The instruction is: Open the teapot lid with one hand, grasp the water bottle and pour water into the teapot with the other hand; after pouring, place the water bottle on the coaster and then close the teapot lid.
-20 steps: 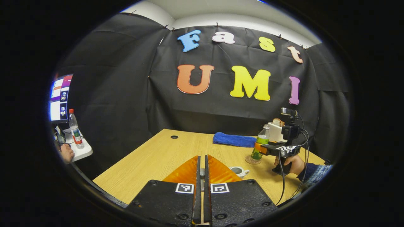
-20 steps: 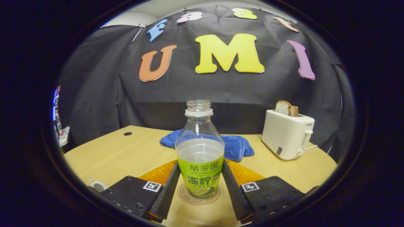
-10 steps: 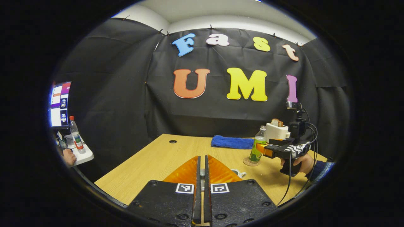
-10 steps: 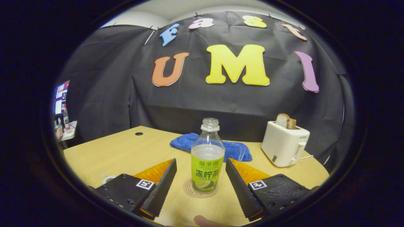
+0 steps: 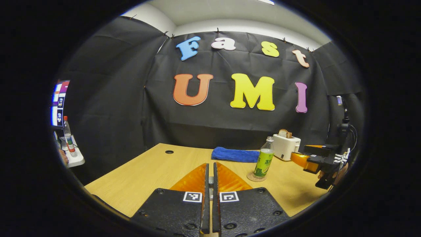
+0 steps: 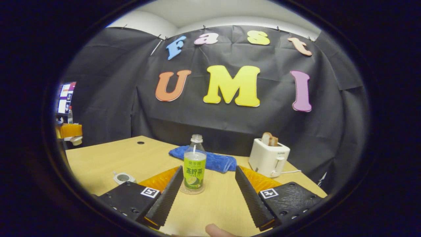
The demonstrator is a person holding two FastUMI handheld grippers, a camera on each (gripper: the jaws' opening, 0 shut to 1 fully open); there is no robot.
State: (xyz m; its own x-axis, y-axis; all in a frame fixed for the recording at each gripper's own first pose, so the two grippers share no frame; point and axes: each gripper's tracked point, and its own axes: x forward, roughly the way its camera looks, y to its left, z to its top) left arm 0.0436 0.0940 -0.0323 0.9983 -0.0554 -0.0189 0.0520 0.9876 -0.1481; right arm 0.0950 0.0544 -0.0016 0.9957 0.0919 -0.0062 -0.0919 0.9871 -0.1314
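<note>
Your right gripper (image 6: 208, 191) is spread wide w/ nothing between its fingers, just short of the bottle (image 6: 194, 167), which stands upright on the coaster (image 6: 191, 190), cap off. Your left gripper (image 5: 210, 197) is clenched tight; can't tell if the lid is pinched in it. The teapot (image 6: 123, 178) sits open on the table (image 6: 105, 161), left of the bottle; blue towel (image 6: 210, 161) and toaster (image 6: 268, 158) lie behind the bottle.
</note>
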